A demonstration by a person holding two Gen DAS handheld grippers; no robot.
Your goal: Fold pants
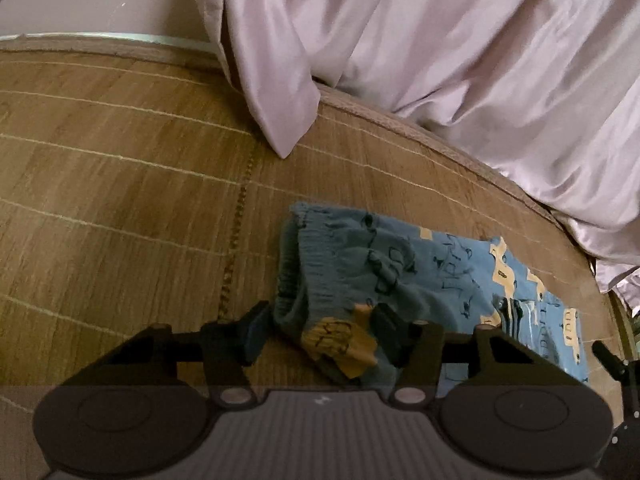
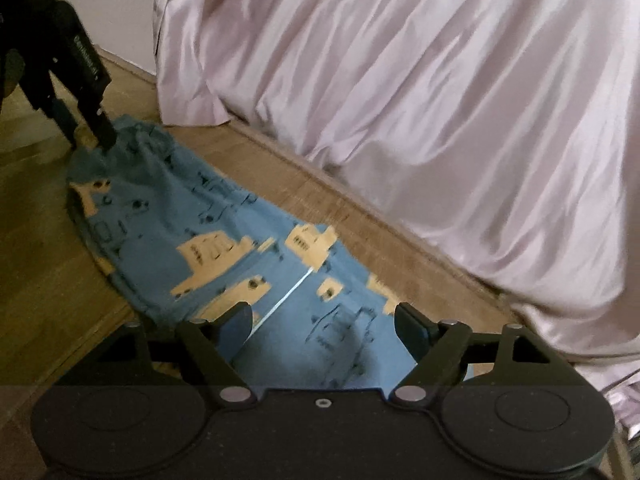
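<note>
Pants (image 2: pixel 224 240), blue with tan building print, lie flat on the woven bed mat (image 1: pixel 120 184), running from 10 o'clock to 6 o'clock in my right wrist view. Pale satin curtain (image 2: pixel 420 120) hangs along the far edge.

Left gripper (image 1: pixel 320 332): fingers spread either side of the ribbed waistband (image 1: pixel 304 272), which bunches up between them; not yet clamped on cloth, as far as I can judge.

Right gripper (image 2: pixel 324 320): fingers released, hovering over the leg end.

Risks: if my left fingers close on only the top layer of the waistband, the lower layer will lag and the fold skews. Uneven lifting between ends would drag the cloth toward the curtain.
</note>
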